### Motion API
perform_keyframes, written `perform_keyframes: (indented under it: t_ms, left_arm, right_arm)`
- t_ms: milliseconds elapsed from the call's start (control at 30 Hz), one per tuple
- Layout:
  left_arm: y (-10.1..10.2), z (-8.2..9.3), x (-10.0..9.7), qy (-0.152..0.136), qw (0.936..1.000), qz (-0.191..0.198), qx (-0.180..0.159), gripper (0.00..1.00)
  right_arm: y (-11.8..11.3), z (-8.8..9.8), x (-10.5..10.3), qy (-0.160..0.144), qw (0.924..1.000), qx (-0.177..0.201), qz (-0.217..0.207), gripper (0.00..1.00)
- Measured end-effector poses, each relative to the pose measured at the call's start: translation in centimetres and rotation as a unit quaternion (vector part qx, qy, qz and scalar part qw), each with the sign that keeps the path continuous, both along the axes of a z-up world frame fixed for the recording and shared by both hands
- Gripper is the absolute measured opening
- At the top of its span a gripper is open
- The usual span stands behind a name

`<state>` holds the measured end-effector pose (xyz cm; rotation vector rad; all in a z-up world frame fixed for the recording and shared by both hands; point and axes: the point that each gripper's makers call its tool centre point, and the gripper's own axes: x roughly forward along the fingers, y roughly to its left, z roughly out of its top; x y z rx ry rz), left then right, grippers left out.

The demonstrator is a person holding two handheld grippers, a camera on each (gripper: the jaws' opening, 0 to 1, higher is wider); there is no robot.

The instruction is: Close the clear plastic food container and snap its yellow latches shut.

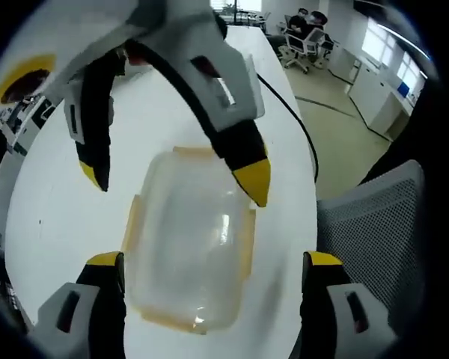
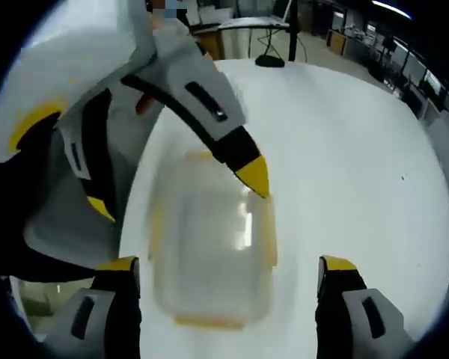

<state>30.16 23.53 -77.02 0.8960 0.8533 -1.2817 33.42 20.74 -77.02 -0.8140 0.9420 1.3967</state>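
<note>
A clear plastic container with its lid on lies on the white table, with yellow latches along its sides. In the left gripper view, my left gripper stands open and straddles the near half of the box. My right gripper reaches in from the far side, open, with one yellow fingertip over the box's far corner. In the right gripper view, my right gripper is open around the box. There the left gripper is open, with one fingertip over the lid's far edge. Whether the latches are snapped I cannot tell.
A black cable runs along the table's right edge. A grey mesh chair stands close beside that edge. People sit at desks far back. A black stand rests on the table's far end.
</note>
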Motion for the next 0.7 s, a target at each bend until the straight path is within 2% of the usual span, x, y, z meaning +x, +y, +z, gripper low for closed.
perform_keyframes:
  t_ms: [133, 400, 700]
  left_arm:
    - [0.7, -0.3, 0.5, -0.001, 0.9998, -0.004, 0.019, 0.99]
    - [1.0, -0.3, 1.2, 0.002, 0.9993, -0.019, 0.032, 0.99]
    - [1.6, -1.1, 1.6, 0.012, 0.9981, -0.034, 0.051, 0.97]
  right_arm:
    - [-0.5, -0.2, -0.6, -0.013, 0.9999, -0.004, 0.0, 1.0]
    - [-1.1, -0.7, -1.4, -0.026, 0.9995, -0.015, 0.002, 0.98]
    - [-1.3, -0.9, -1.9, -0.03, 0.9992, -0.024, -0.001, 0.95]
